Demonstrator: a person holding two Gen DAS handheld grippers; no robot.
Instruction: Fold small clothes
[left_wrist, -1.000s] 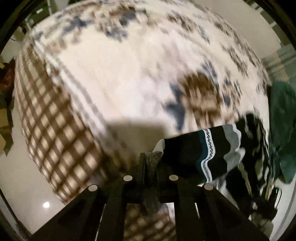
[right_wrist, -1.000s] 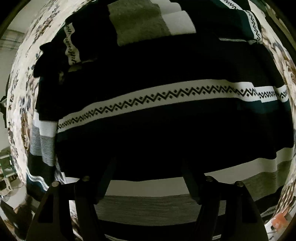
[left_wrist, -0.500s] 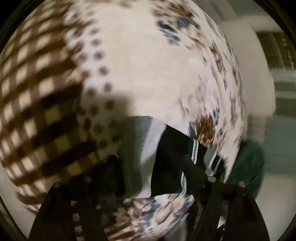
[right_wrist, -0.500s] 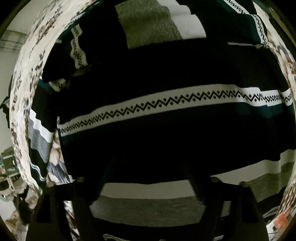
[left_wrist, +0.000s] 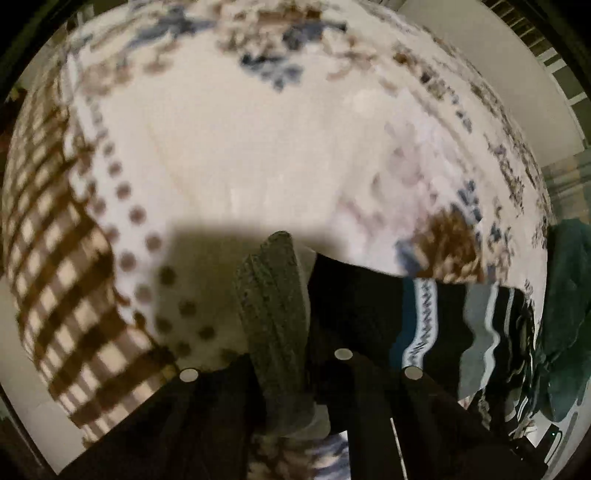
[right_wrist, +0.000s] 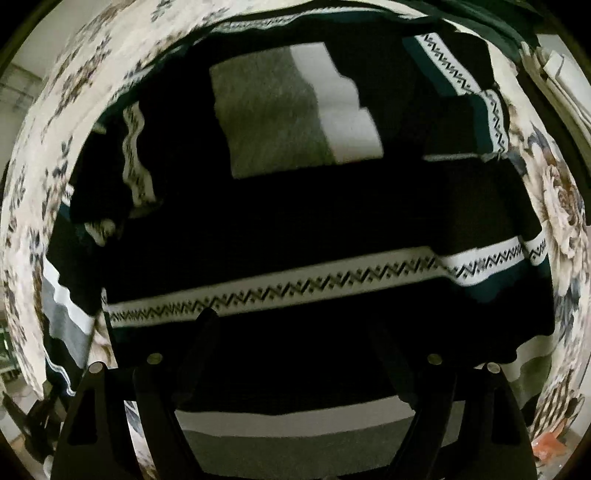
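Observation:
A black knit sweater (right_wrist: 295, 221) with white zigzag bands and grey, white and teal stripes lies spread on a floral bedspread (right_wrist: 561, 206). In the left wrist view, one sleeve (left_wrist: 417, 314) stretches to the right, and its grey ribbed cuff (left_wrist: 273, 288) runs down between my fingers. My left gripper (left_wrist: 291, 354) is shut on that cuff, low over the bedspread (left_wrist: 240, 147). My right gripper (right_wrist: 295, 332) points straight down over the sweater's lower body. It is open wide and its pads press on nothing.
A dark green garment (left_wrist: 569, 295) lies at the bedspread's right edge. A brown checked border (left_wrist: 55, 277) runs along the left side, with pale floor beyond. A small orange thing (right_wrist: 550, 441) sits at the lower right in the right wrist view.
My left gripper opened wide around the cuff half a second ago and has now shut on it. The right gripper has risen a little, so more of the sweater shows.

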